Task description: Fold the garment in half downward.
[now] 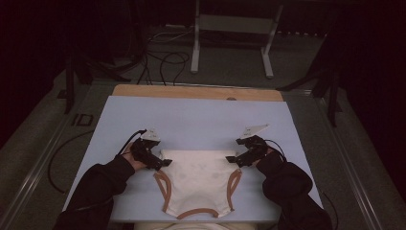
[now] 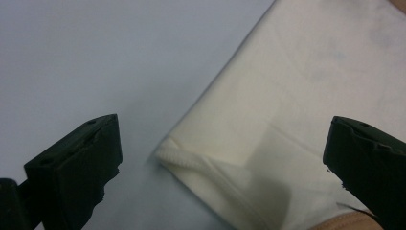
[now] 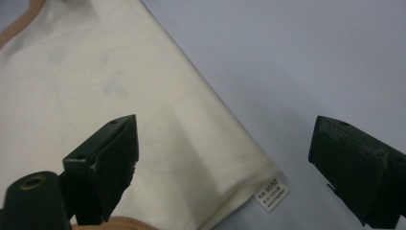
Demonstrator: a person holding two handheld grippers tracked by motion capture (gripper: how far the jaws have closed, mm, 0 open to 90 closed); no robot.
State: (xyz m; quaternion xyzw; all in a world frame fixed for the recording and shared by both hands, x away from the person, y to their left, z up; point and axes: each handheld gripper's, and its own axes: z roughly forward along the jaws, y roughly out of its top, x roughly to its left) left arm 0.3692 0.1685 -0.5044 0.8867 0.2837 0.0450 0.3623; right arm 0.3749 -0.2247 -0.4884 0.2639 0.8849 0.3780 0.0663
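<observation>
A cream sleeveless top [image 1: 198, 179] with tan trim lies flat on the pale blue board [image 1: 201, 117], its neckline toward the near edge and its straight hem away from me. My left gripper [image 1: 163, 163] hovers at the hem's left corner [image 2: 165, 153] with its jaws wide open, one over the board and one over the cloth. My right gripper [image 1: 233, 160] stands open at the hem's right corner, where a small white label [image 3: 271, 194] sticks out. In both gripper views the corners lie between the open jaws, held by neither.
The blue board rests on a wooden tabletop [image 1: 196, 92] whose far strip shows. Beyond it stand a grey metal frame [image 1: 232, 36] and loose black cables [image 1: 165, 62] on the floor. Dark sleeves [image 1: 98, 191] enter from the bottom.
</observation>
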